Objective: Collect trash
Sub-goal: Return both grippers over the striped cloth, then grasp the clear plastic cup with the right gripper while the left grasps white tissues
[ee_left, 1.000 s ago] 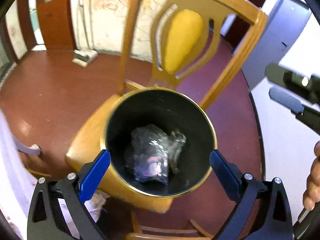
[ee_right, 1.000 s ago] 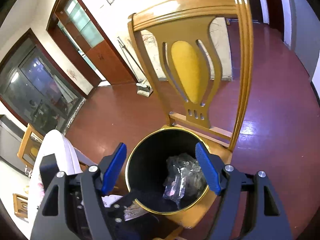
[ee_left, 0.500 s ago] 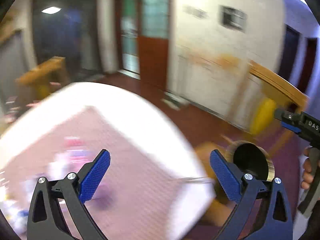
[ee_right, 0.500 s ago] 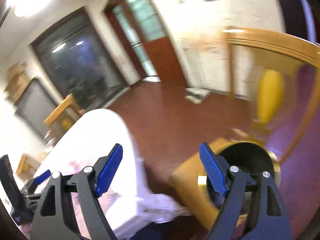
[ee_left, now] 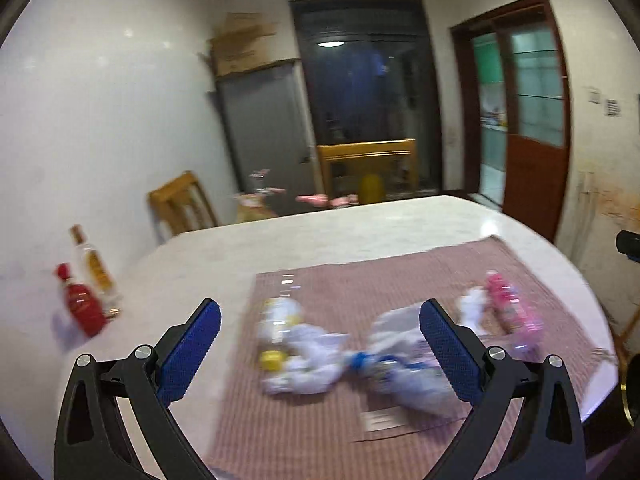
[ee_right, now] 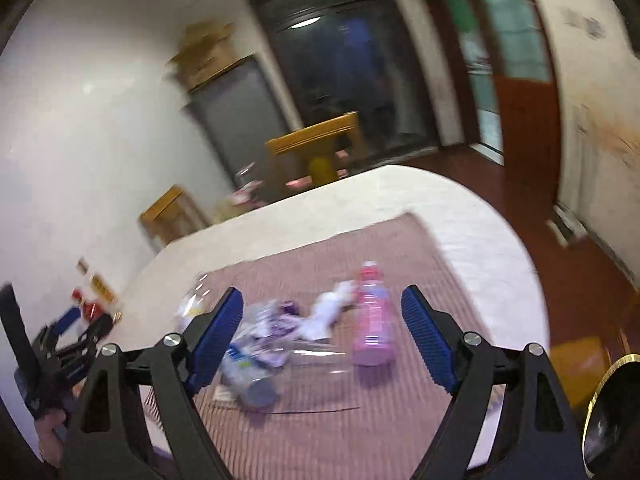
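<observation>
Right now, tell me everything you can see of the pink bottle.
The pink bottle looks like plastic, with a pink label and a narrower neck end pointing away from the right gripper's camera. It lies on its side on the striped mat, at the right end of the litter. A crumpled white scrap lies at its left, seemingly touching it near the neck. No gripper touches it. Motion blur hides the print.

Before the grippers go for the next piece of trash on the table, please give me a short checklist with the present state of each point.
1. Left gripper empty, jaws apart: ok.
2. Right gripper empty, jaws opening: ok.
3. Trash remaining on the checked cloth, including the pink bottle: ok.
4. Picture sharp enough to choose a grasp point: not ok, blurred.
5. Trash bin within view: ok, at the right wrist view's edge.
6. Red bottle is trash: cannot tell.
</observation>
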